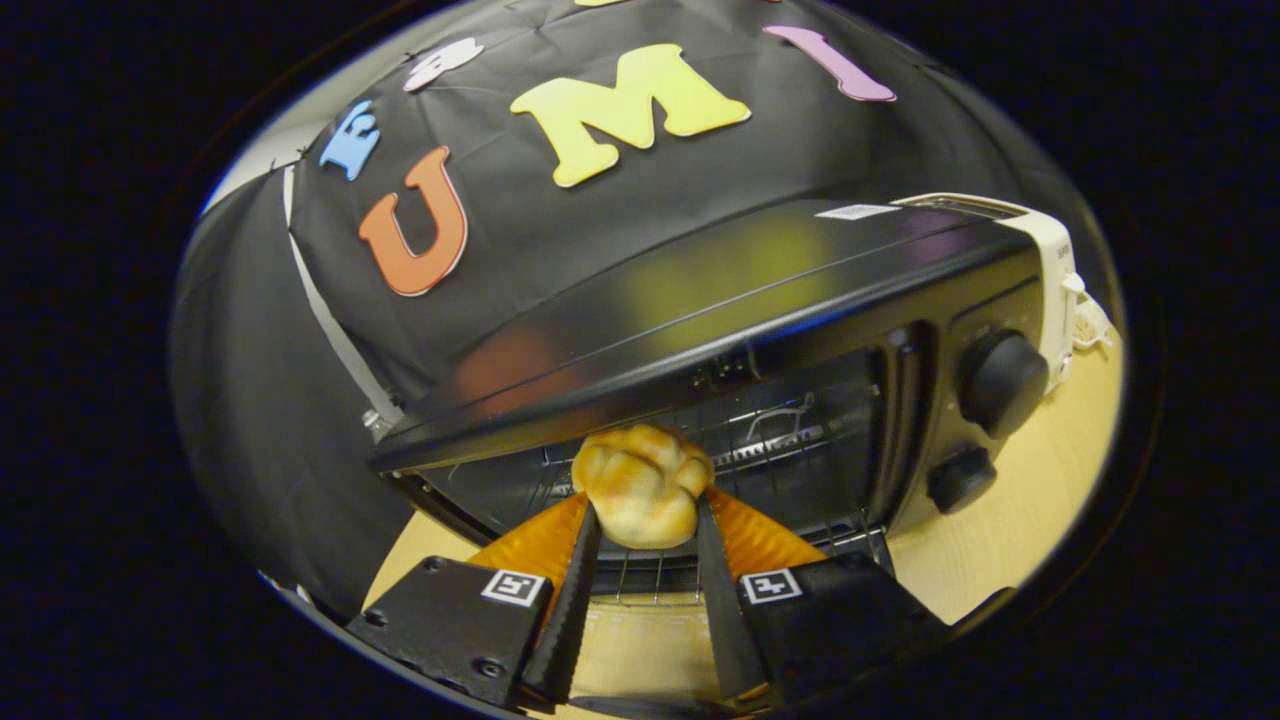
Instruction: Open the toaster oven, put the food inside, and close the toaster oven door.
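Big black oven (pixel 700 290) looms right ahead of the tongs, tilted across the view, its glossy top throwing back soft colour from the wall behind. Mouth is open: you can see straight into the dark cavity beyond the fingertips, wire rack (pixel 780 440) running across inside, and the front bars of it showing just under and past the tips. Door itself, can't tell where it lies from here. Table (pixel 1040 500), pale wood, spreads under the oven and out to the right of the tongs, more of it showing down between the fingers. Off to the right of the tongs, on the oven's front panel, two dark knobs stacked: big knob (pixel 1002 383) above, small knob (pixel 960 479) below. A white appliance (pixel 1050 260) peeks out beyond the oven's far right corner. Now the tongs (pixel 646 515): both fingers pressed in on a golden, lumpy bun (pixel 642 485), one on each flank, pinching it firmly. The bun sits between the tips, held up at the oven's mouth, just below the top edge of the opening and above the rack's front, not yet resting on anything
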Tool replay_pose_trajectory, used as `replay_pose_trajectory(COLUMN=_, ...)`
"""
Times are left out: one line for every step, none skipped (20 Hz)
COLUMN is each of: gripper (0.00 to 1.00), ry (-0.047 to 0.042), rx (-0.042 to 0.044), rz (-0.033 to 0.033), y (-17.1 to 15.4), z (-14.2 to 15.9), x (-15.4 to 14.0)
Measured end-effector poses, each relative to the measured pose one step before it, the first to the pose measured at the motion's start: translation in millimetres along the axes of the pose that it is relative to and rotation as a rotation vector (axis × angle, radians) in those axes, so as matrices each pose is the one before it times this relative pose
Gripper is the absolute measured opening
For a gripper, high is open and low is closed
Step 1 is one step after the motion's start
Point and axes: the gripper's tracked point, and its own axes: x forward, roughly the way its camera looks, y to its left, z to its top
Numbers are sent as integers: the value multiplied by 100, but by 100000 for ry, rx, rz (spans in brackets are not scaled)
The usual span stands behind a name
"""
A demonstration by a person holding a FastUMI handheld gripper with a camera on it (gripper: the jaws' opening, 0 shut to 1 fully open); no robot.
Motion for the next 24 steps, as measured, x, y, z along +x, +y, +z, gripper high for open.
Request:
replay_pose_trajectory(gripper=58, ry=-73, rx=-604, rz=-1854, y=-411, z=219, x=775)
replay_pose_trajectory(gripper=59, ry=141, rx=71, rz=-1202, y=-55, z=99, x=555)
replay_pose_trajectory(gripper=59, ry=-132, rx=213, rz=-128, y=152, z=172, x=585)
replay_pose_trajectory(gripper=60, ry=-49, rx=-450, rz=-392, y=74, z=217, x=334)
replay_pose_trajectory(gripper=61, ry=-395, rx=-622, rz=-570, y=41, z=142, x=342)
replay_pose_trajectory(gripper=64, ry=-781, rx=-1005, rz=-963, y=-62, z=215, x=268)
replay_pose_trajectory(gripper=66, ry=-871, rx=-1055, rz=-1493, y=-184, z=78, x=122)
replay_pose_trajectory(gripper=70, ry=-343, rx=-1001, rz=-1484, y=-169, z=80, x=54)
replay_pose_trajectory(gripper=75, ry=-750, rx=-580, rz=-238, y=195, z=65, x=-124)
replay_pose_trajectory(gripper=79, ry=-143, rx=-31, rz=119, y=237, z=54, x=-166)
replay_pose_trajectory(gripper=83, ry=-450, rx=-145, rz=160, y=121, z=111, x=-168)
replay_pose_trajectory(gripper=87, ry=-590, rx=-605, rz=-632, y=-34, z=225, x=-170)
replay_pose_trajectory(gripper=90, ry=-745, rx=-551, rz=-21, y=133, z=116, x=-521)
replay_pose_trajectory(gripper=93, ry=-876, rx=-792, rz=692, y=275, z=295, x=-567)
replay_pose_trajectory(gripper=97, ry=-506, rx=-747, rz=361, y=231, z=106, x=-763)
replay_pose_trajectory(gripper=97, ry=-287, rx=-1488, rz=-468, y=13, z=8, x=-740)
replay_pose_trajectory(gripper=97, ry=-477, rx=-1500, rz=-254, y=101, z=-76, x=-913)
replay_pose_trajectory(gripper=97, ry=-303, rx=-1205, rz=422, y=273, z=-110, x=-915)
replay_pose_trajectory(gripper=97, ry=147, rx=-1078, rz=370, y=259, z=-253, x=-1105)
replay_pose_trajectory(gripper=97, ry=-62, rx=-797, rz=455, y=279, z=-193, x=-1134)
replay_pose_trajectory(gripper=97, ry=-739, rx=-874, rz=181, y=270, z=-86, x=-1335)
replay_pose_trajectory(gripper=97, ry=-1380, rx=-538, rz=-212, y=145, z=75, x=-1503)
replay_pose_trajectory(gripper=97, ry=-2085, rx=-144, rz=517, y=283, z=154, x=-1755)
replay_pose_trajectory(gripper=97, ry=-2222, rx=-491, rz=1148, y=430, z=245, x=-1607)
